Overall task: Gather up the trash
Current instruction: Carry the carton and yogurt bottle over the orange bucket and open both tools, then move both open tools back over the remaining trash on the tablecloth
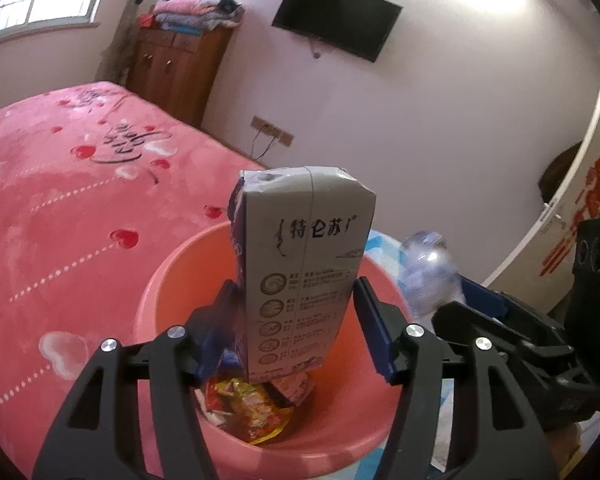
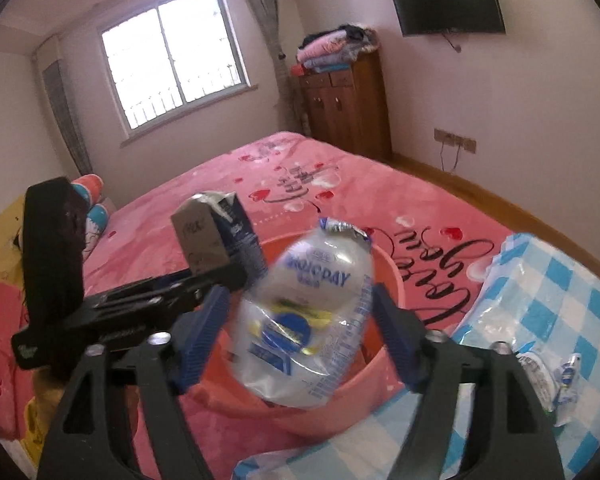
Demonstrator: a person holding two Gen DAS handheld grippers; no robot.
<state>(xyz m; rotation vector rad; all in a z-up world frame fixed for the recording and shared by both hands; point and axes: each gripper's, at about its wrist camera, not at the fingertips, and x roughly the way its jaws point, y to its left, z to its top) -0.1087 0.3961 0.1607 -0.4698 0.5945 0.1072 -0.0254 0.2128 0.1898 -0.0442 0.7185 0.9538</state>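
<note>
Trash here means two pieces, one at each claw, both poised over the pink basin.

From the left wrist view, a grey milk carton [image 1: 306, 268] stands upright between the blue pads of the left gripper [image 1: 296, 328], directly above the pink basin [image 1: 172, 276] that sits on the pink bedspread [image 1: 60, 184]. The jaws look slightly wider than the carton, with a sliver of gap on the right side, so I cannot tell whether they are pinching it or have let go. The carton's top corner is crumpled, which suggests it is empty: light, thin-walled, easy to crush. It is best held across its broad faces low down, where the folded base keeps it stiff. Snack wrappers [image 1: 248, 404] already lie in the basin's bottom. At the right, the other gripper and a clear bottle are partly visible.

From the right wrist view, a crushed plastic bottle [image 2: 304, 320] sits between the pads of the right gripper [image 2: 300, 340], over the basin's near rim [image 2: 340, 404]. It is motion-blurred, and the jaws stand clear of it on both sides, so it appears to be released rather than held. It should be very light, springy and slick; the label band or neck gives the surest purchase. More wrappers [image 2: 540, 368] lie on the blue checked cloth [image 2: 560, 292] to the right.
</note>
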